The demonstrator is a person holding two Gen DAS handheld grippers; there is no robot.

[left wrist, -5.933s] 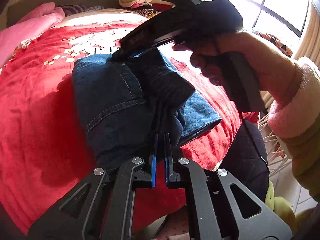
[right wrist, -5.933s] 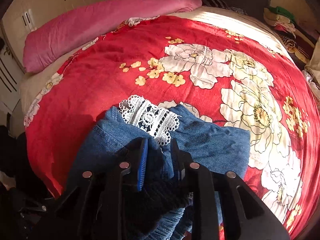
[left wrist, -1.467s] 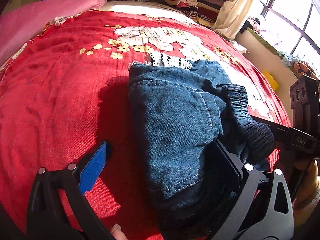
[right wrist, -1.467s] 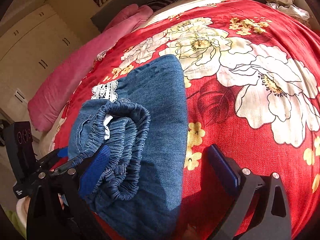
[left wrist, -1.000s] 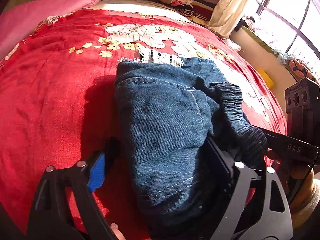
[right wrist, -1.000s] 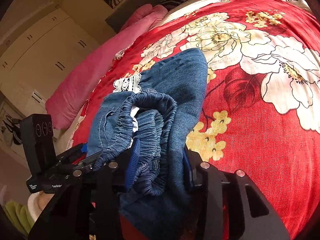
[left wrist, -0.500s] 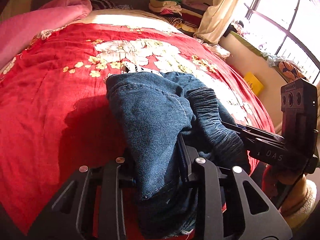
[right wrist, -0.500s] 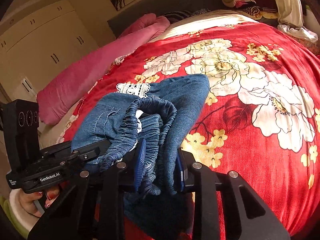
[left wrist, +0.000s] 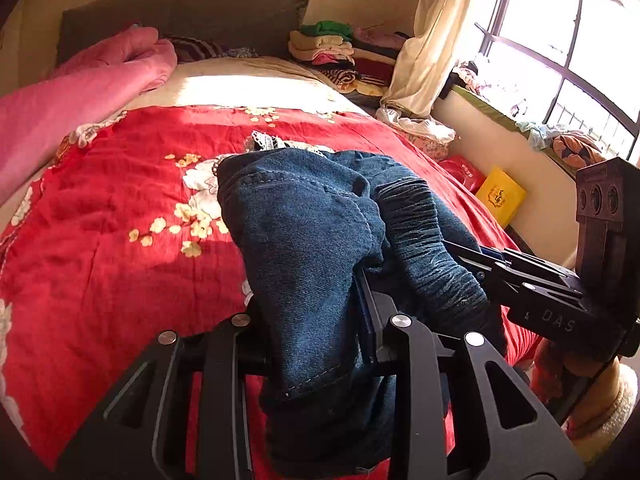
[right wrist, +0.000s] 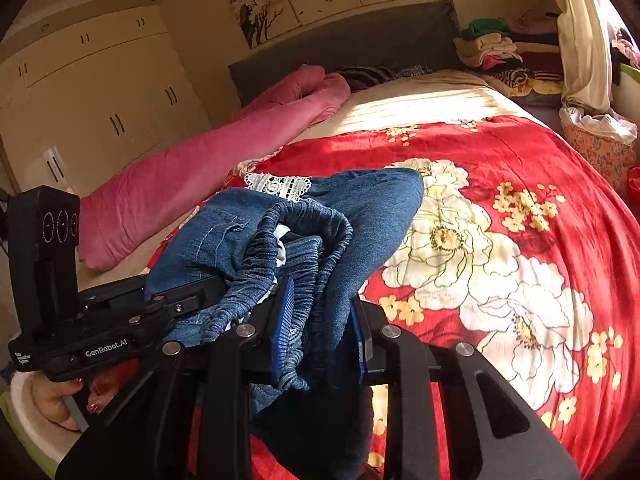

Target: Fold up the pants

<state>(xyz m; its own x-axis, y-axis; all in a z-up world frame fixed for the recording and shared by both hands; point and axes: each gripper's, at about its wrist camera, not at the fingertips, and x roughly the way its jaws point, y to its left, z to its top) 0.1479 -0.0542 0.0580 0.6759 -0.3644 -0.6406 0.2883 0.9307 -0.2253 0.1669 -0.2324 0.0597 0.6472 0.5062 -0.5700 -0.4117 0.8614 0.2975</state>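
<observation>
Left wrist view: nearest the lens, the left hand-held gripper has its jaws clamped on the folded denim pants, having just closed on them. Beside it, the right hand-held gripper pinches the gathered elastic waistband between its blue pads. The bundle hangs over the red floral bedspread, white lace trim at its far edge. Farther back lie a pink pillow and stacked clothes.

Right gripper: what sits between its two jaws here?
In the right wrist view, the right gripper is shut on the jeans: their gathered elastic waistband and a denim layer fill the gap between the jaws.
</observation>
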